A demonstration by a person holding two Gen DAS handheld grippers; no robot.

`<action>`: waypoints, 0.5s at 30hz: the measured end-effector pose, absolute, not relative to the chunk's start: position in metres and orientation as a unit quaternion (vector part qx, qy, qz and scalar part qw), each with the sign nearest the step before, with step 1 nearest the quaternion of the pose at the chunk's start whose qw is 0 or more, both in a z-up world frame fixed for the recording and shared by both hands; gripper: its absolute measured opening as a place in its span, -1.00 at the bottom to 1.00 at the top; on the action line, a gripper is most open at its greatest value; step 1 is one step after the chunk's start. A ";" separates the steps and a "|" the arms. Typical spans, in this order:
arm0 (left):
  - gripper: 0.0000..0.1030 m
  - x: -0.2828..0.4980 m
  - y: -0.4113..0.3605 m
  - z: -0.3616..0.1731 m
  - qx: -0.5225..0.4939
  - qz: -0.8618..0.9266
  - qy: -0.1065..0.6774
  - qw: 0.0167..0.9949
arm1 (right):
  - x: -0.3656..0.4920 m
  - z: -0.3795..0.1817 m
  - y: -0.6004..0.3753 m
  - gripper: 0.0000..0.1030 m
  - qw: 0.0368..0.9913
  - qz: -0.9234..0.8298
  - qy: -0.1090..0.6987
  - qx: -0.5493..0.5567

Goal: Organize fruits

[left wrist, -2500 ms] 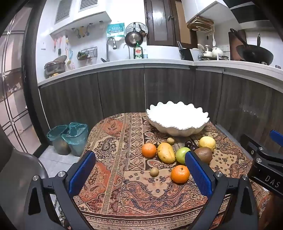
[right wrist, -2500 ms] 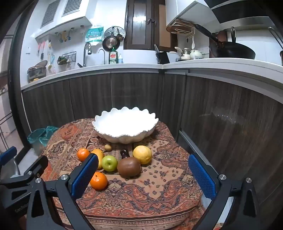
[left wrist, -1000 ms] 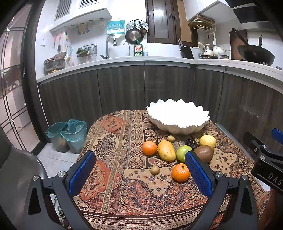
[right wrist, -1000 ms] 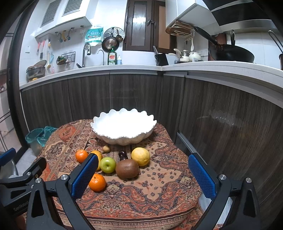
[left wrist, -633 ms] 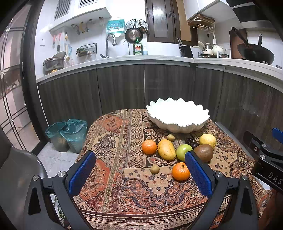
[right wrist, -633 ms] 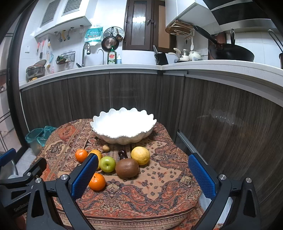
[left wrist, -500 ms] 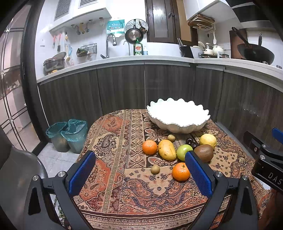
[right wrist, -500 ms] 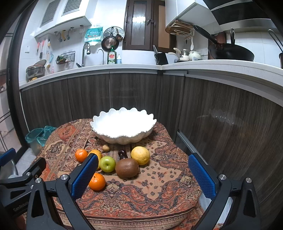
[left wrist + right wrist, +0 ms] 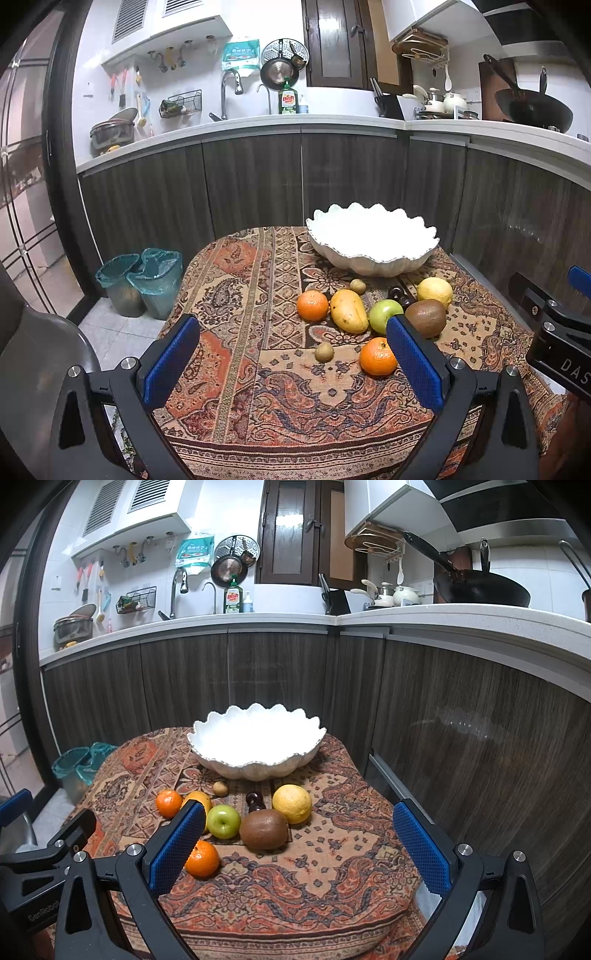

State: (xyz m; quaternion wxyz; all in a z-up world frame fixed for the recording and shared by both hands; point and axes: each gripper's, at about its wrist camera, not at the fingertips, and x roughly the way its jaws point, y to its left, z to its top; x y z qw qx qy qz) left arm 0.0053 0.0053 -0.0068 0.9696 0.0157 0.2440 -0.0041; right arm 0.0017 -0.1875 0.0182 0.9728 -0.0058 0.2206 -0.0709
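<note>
An empty white scalloped bowl (image 9: 373,254) (image 9: 255,764) stands at the far end of a table with a patterned cloth (image 9: 258,369). In front of it lie loose fruits: two oranges (image 9: 312,305) (image 9: 377,357), a yellow mango (image 9: 348,311), a green apple (image 9: 384,314) (image 9: 223,821), a large brown kiwi (image 9: 425,317) (image 9: 263,829), a lemon (image 9: 435,291) (image 9: 292,803), dark plums (image 9: 255,800) and two small brown fruits (image 9: 324,351) (image 9: 357,285). My left gripper (image 9: 291,365) and right gripper (image 9: 299,845) are open and empty, hovering near the table's front edge.
Dark wood cabinets under a white counter wrap behind and to the right of the table. Two teal-lined bins (image 9: 142,280) stand on the floor at left. A grey chair (image 9: 33,369) sits at the near left. The right gripper's body (image 9: 554,332) shows in the left view.
Both views have shifted only slightly; the fruits and bowl have not moved. Both grippers stay open and empty.
</note>
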 end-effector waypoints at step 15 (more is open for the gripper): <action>0.99 0.006 0.005 -0.011 0.018 -0.006 0.248 0.969 | 0.003 0.014 -0.189 0.99 0.972 -0.072 0.224 -0.004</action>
